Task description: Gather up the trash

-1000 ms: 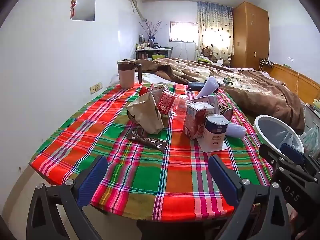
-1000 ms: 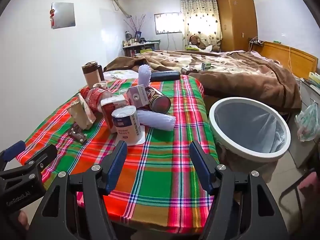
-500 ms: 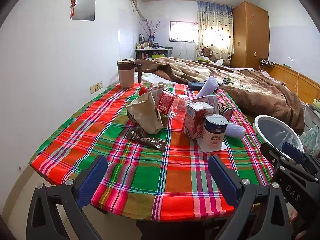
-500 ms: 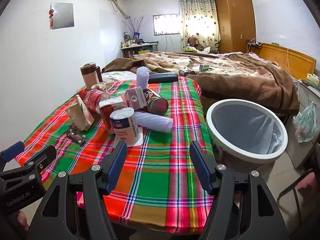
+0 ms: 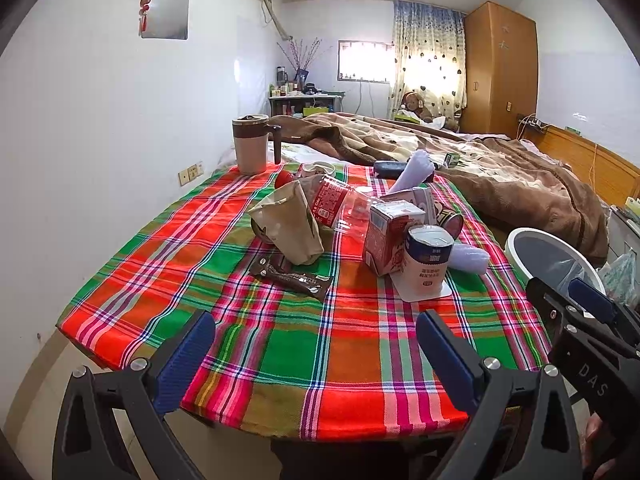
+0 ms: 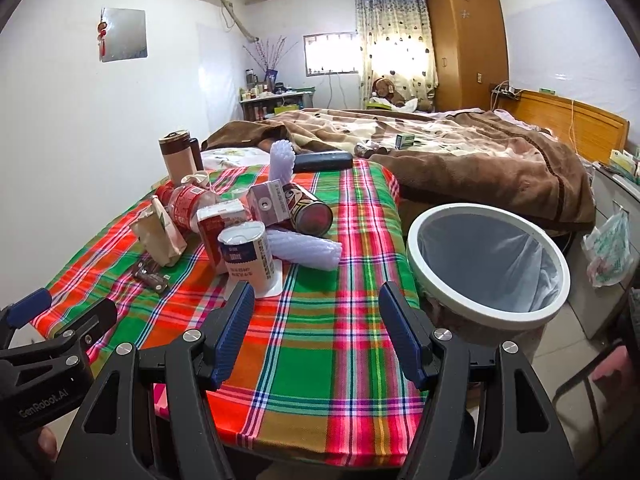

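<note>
Both the left hand-held gripper [image 5: 316,354] and the right hand-held gripper [image 6: 316,330] hover spread wide and empty over the near edge of the bench with the red-and-green plaid cloth [image 5: 280,344]. The trash sits mid-bench in a tight heap — a white paper cup [image 6: 248,258] nearest, touching a red carton [image 6: 218,230]. The white-rimmed lined bin [image 6: 486,264] stands just beside the bench's right edge. Reaching for the cup (it looks light) could topple its neighbours, or drag the cloth.
</note>
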